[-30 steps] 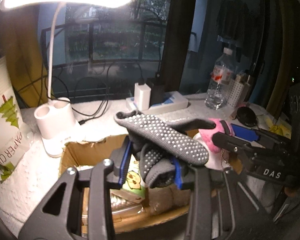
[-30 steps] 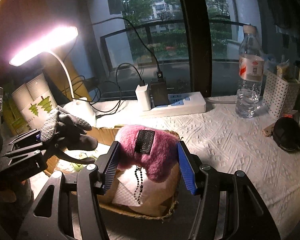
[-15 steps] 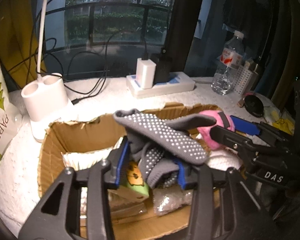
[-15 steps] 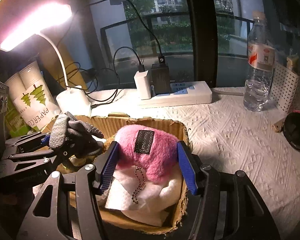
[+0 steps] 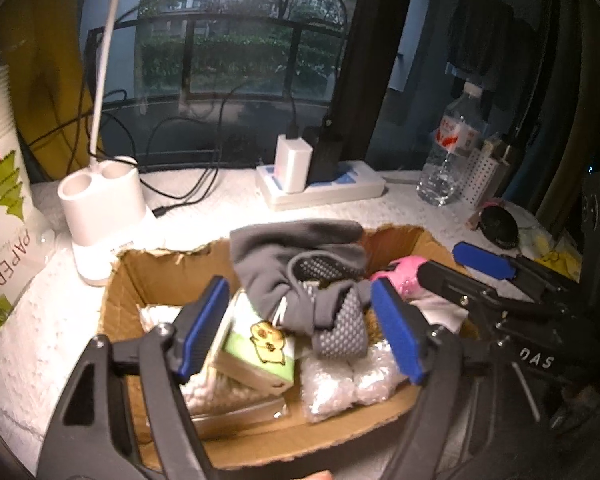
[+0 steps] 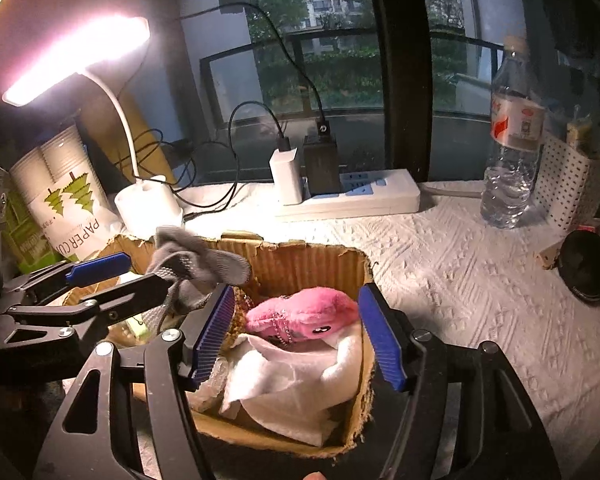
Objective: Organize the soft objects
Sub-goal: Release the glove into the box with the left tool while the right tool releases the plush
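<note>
A cardboard box (image 5: 132,276) (image 6: 300,264) sits on the white table cover. My left gripper (image 5: 300,332) is open over the box, and the grey dotted glove (image 5: 300,276) lies loose between its blue pads on the box contents. The glove also shows in the right wrist view (image 6: 196,264). My right gripper (image 6: 296,336) is open, and the pink plush toy (image 6: 304,316) rests between its pads on a white cloth (image 6: 296,380) in the box. The pink plush (image 5: 400,280) shows at the box's right side in the left wrist view.
The box also holds a green pack with a cartoon sticker (image 5: 260,352) and bubble wrap (image 5: 340,384). A white lamp base (image 5: 104,208), a power strip (image 6: 348,196), a water bottle (image 6: 512,140), a paper cup sleeve (image 6: 64,200) and a black pouch (image 6: 588,268) stand around the box.
Both grippers opened. The glove dropped from my left gripper into the box, and the pink plush dropped from my right gripper onto the white cloth. Both grippers moved lower over the box.
</note>
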A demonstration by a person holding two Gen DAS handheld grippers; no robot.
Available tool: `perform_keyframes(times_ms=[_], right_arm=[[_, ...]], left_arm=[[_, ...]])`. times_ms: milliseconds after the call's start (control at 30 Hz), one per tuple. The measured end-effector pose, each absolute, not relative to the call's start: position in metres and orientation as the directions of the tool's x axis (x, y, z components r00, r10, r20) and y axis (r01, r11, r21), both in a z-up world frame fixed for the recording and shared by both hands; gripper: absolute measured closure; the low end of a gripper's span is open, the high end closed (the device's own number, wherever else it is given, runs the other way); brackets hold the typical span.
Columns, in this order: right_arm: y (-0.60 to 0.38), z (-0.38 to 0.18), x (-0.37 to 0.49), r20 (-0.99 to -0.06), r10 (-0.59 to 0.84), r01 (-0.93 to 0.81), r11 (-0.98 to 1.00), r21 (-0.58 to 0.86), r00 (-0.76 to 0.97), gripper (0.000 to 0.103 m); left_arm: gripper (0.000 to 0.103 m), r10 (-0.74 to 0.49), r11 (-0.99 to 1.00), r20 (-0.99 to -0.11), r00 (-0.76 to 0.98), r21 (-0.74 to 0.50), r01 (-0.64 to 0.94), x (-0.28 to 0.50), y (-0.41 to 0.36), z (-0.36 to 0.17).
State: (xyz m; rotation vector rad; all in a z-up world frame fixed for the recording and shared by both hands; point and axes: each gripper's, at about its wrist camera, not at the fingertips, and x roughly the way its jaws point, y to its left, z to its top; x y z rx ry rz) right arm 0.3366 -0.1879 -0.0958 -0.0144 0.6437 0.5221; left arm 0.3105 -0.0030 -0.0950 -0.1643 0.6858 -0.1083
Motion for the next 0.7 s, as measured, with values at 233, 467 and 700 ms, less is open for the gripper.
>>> perform_keyframes(times_ms=[233, 467, 700], right_arm=[[-0.192, -0.084, 0.322, -0.558, 0.445, -0.46, 0.879, 0.124, 0.7, 0.035], [-0.193, -0.074, 0.303, -0.543, 0.436, -0.455, 0.884, 0.108, 0.718, 0.035], [-0.192, -0.067, 0.283, -0.532, 0.433, -0.456, 0.885, 0.097, 0.728, 0.035]], left_arm=[[0.028, -0.146, 0.981, -0.595, 0.79, -0.192, 0.037, 0.294, 0.001, -0.083], [0.028, -0.144, 0.981, -0.568, 0.81, -0.191, 0.041, 0.274, 0.003, -0.073], [0.027, -0.144, 0.98, -0.545, 0.826, -0.192, 0.044, 0.251, 0.004, -0.066]])
